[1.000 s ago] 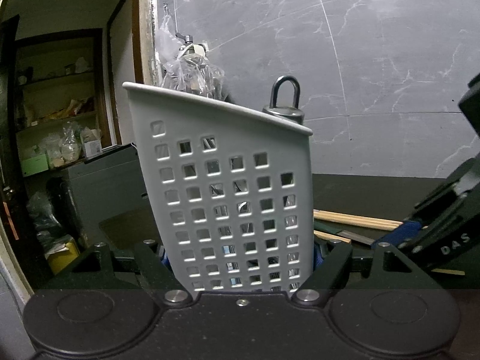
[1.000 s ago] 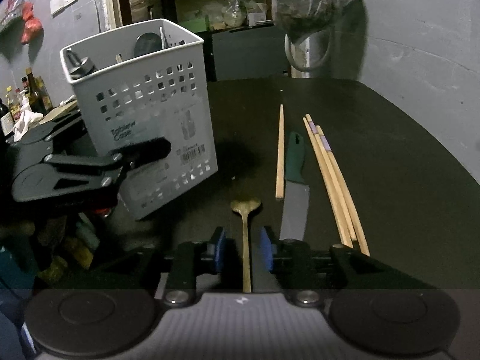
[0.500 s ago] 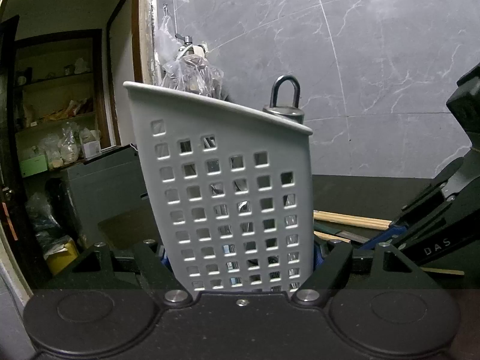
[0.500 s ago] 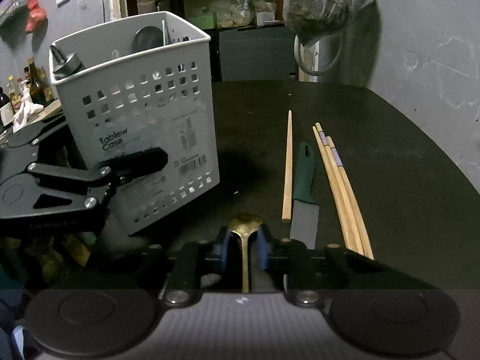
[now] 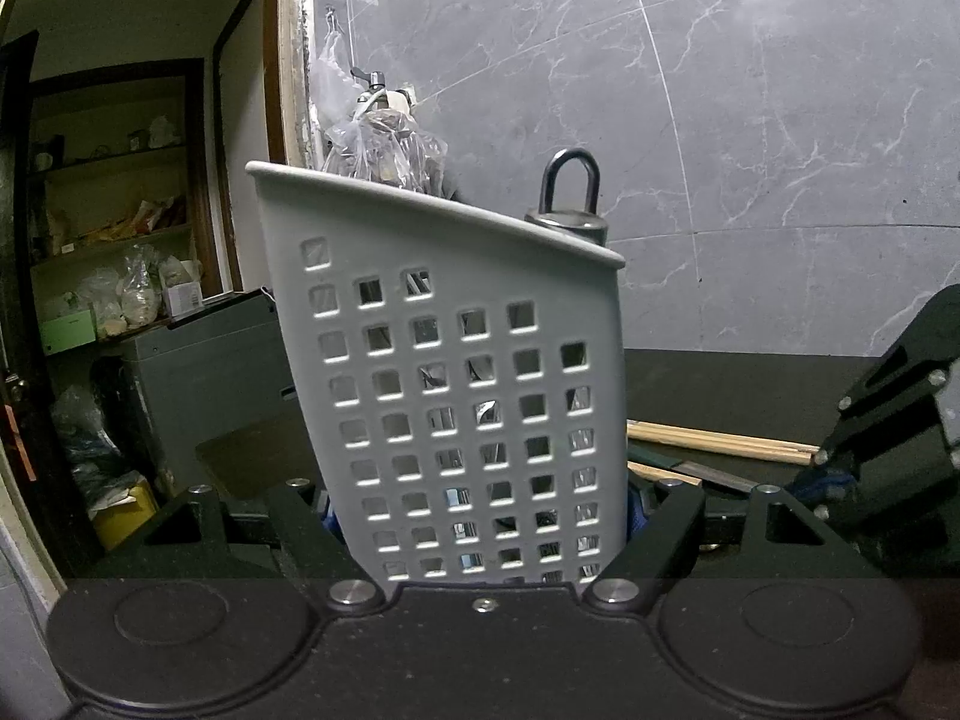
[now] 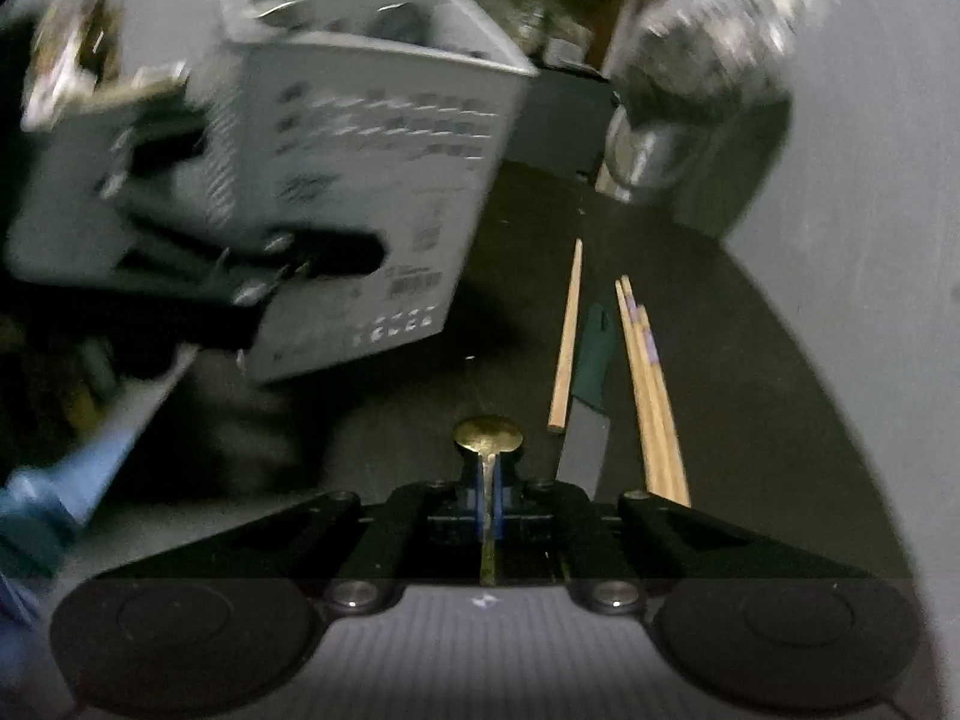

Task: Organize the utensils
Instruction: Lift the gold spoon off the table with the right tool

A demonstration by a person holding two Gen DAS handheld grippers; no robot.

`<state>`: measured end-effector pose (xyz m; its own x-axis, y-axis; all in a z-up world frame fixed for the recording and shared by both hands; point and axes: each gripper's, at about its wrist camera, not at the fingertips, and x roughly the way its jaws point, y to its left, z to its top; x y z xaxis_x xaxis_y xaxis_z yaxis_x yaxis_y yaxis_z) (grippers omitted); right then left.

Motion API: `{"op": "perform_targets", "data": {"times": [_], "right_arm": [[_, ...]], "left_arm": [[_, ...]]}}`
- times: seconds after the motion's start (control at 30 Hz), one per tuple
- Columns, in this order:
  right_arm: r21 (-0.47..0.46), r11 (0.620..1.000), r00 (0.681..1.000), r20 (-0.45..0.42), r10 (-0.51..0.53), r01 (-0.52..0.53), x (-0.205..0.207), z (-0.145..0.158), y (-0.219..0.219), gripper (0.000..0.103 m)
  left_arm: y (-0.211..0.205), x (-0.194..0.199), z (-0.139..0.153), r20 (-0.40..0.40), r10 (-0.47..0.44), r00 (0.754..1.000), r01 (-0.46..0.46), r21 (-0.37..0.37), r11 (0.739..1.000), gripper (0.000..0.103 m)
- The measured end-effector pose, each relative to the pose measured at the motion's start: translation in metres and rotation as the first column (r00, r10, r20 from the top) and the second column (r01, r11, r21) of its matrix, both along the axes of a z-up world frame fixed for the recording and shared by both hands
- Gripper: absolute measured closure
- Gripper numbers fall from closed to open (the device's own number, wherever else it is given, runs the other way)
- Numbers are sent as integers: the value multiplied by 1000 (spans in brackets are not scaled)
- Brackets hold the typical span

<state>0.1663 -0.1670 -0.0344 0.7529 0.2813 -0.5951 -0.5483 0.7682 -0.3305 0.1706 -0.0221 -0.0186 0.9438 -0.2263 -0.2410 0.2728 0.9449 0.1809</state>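
1. Utensil basket (image 5: 456,384), a grey perforated plastic caddy, stands on the dark table (image 5: 720,384) with its side wall clamped between the 2 fingers of the left gripper (image 5: 480,510), which is spread wide to span the basket's lower part.
2. A metal tool with a loop handle (image 5: 569,192) pokes above the basket's rim in the left wrist view; other contents behind the holes are too dim to name.
3. The right gripper (image 6: 487,498) is pinched narrow on the handle of a brass-coloured spoon (image 6: 487,438), whose bowl sticks out just ahead of the blue finger pads (image 6: 478,495).
4. In the right wrist view the basket (image 6: 360,180) appears blurred at upper left, with the left gripper's black finger across its side wall.
5. On the table (image 6: 750,390) to the right of the spoon lie a single wooden chopstick (image 6: 567,336), a knife with a dark green handle (image 6: 591,384) just beside it, and a bundle of chopsticks (image 6: 651,390) touching one another.
6. A plastic bag (image 6: 714,30) hangs by the grey wall beyond the table's far edge.
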Motion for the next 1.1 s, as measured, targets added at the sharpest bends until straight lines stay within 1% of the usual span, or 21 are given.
{"op": "perform_targets", "data": {"times": [0.07,0.23,0.3,0.33,0.43,0.5,0.53,0.57,0.6,0.67,0.73,0.8,0.87,0.93,0.97,1.0,1.1], "right_arm": [[-70,997,999,41,30,-27,-10,-3,10,100],[-194,979,990,109,87,-65,-28,-12,28,100],[-217,974,988,121,96,-68,-30,-15,31,100],[-201,977,990,110,91,-68,-29,-13,30,100],[-90,994,997,37,68,-65,-19,-4,19,100],[31,999,998,-43,39,-38,-6,2,6,100],[108,994,995,-94,30,-20,1,5,-3,100],[202,979,987,-160,23,10,9,7,-14,100],[277,960,976,-216,15,47,17,8,-24,100],[392,912,955,-296,-2,123,30,7,-43,100],[451,874,942,-336,-24,183,40,5,-57,100],[508,830,924,-381,-24,231,47,1,-71,100],[564,776,901,-433,-13,282,53,-3,-83,100],[600,731,886,-464,-12,325,57,-6,-93,100],[607,721,884,-467,-15,333,58,-8,-98,100],[605,724,890,-455,-27,331,57,-8,-99,99],[583,755,908,-417,-37,299,48,-7,-92,95]], "left_arm": [[0,0,0,0,-1,1000,1,0,1000,24],[0,0,0,0,-1,1000,1,-1,1000,24],[1,-1,0,0,-3,1000,3,-3,1000,24],[1,-1,0,0,-3,1000,3,-2,1000,24],[1,-1,0,0,-3,1000,3,-2,1000,24],[1,-1,0,0,-2,1000,2,-3,1000,24],[1,-1,0,0,-2,1000,2,-2,1000,24],[0,-1,0,1,-2,1000,2,-1,1000,24],[0,-1,0,1,-2,1000,2,-1,1000,24],[0,-1,0,1,-2,1000,2,-1,1000,24],[0,-1,0,1,-1,1000,1,2,1000,24],[-1,-1,-1,1,0,1000,0,5,1000,24],[-2,0,-1,1,1,1000,-1,8,1000,24],[-2,0,-1,1,1,1000,-1,10,1000,24],[-3,0,-1,1,2,1000,-2,12,1000,24],[-3,0,0,1,3,1000,-3,13,1000,24],[-3,0,0,1,4,1000,-5,14,1000,24]]}}
